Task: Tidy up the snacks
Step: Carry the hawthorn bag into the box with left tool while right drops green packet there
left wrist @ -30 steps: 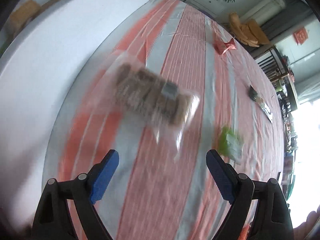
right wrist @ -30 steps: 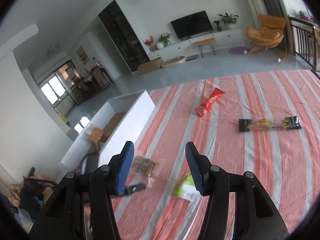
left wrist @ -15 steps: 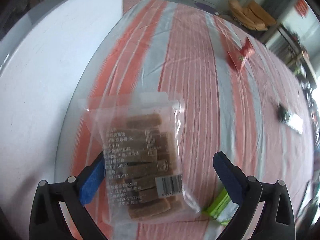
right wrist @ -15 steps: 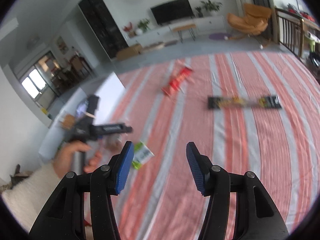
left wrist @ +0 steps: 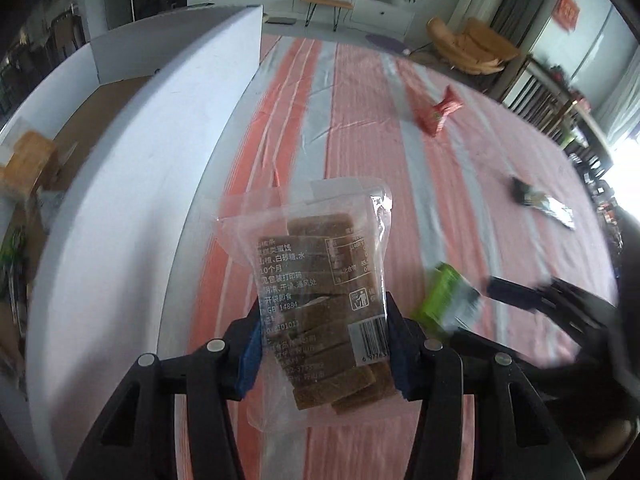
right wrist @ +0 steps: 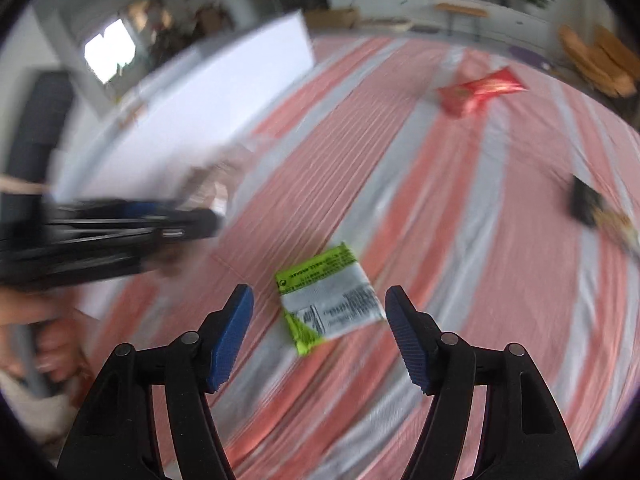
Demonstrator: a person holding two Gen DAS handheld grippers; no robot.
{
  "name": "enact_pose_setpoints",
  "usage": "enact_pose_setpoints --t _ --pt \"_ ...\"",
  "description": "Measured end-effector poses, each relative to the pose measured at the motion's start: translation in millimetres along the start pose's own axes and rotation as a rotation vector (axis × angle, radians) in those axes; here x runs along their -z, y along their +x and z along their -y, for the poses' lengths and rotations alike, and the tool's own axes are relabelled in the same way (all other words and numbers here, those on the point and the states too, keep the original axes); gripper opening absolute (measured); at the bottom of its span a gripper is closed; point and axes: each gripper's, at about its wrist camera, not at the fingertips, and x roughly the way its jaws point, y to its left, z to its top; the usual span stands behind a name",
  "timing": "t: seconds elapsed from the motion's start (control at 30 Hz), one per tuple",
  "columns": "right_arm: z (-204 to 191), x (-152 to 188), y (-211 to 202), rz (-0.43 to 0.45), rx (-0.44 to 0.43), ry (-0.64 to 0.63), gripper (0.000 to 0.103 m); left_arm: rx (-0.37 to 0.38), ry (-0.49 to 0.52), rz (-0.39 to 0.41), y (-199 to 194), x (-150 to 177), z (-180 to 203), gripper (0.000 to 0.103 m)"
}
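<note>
Clear bag of brown bars pinched between the blue pads of the left gripper, jaws just closed in on it, lower half of the bag squeezed on both sides, upper half standing free above the striped cloth. Printed label and barcode facing the camera. Just to its right, flat on the cloth, the green and white packet, lying ahead of the right gripper and framed between its fingertips, pads clear of it on both sides, jaws wide and just opened further, nothing gripped. Blurred in the left wrist view, that same right gripper reaching in from the right edge beside the packet. Further out on the cloth, red snack bag near the far side, well apart from the green one; dark wrapped bar off to the right. Along the left, the white wall of an open box, right against the cloth's edge, brown floor showing inside. At the left edge of the right wrist view, a hand wrapped round the left gripper's handle, heavily smeared. Background: TV unit, plants, orange chair.
</note>
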Motion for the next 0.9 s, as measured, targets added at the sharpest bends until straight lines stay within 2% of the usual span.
enact_pose_setpoints --t 0.07,0.1,0.17,0.23,0.3,0.4,0.47,0.53,0.63,0.67,0.73,0.8,0.9 --pt "-5 1 6 -0.036 0.043 -0.042 0.067 0.032 0.003 0.017 -15 11 2 0.051" --pt "-8 2 5 -0.033 0.064 -0.061 0.059 0.052 0.005 0.031 -24 15 2 0.051" --pt "-8 5 -2 -0.055 0.049 -0.047 0.058 0.079 0.003 0.049 -40 23 0 0.051" --pt "-8 7 -14 -0.041 0.059 -0.023 0.057 0.121 -0.008 0.065 -55 26 -2 0.051" --pt "-8 5 -36 0.0 0.031 0.023 0.057 0.165 -0.016 0.083 -73 28 -3 0.051" --pt "-29 -16 -79 0.096 -0.029 0.033 0.058 0.229 -0.026 0.148 -113 24 -13 0.051" --pt "-55 -37 -108 0.17 -0.086 -0.006 0.058 0.225 -0.038 0.215 -145 19 -30 0.051" --pt "-90 -58 -134 0.236 -0.154 -0.055 0.058 0.185 -0.068 0.275 -173 16 -55 0.052" --pt "-141 -87 -149 0.28 -0.253 -0.119 0.059 0.049 -0.118 0.34 -202 14 -101 0.052" --pt "-158 -95 -148 0.282 -0.278 -0.138 0.059 -0.005 -0.134 0.345 -207 15 -116 0.052" --pt "-185 -107 -140 0.283 -0.284 -0.156 0.068 -0.102 -0.156 0.331 -211 17 -144 0.053" --pt "-199 -114 -132 0.267 -0.301 -0.148 0.073 -0.186 -0.177 0.311 -209 19 -165 0.064" --pt "-200 -114 -138 0.282 -0.322 -0.112 0.073 -0.267 -0.201 0.334 -213 27 -183 0.083"
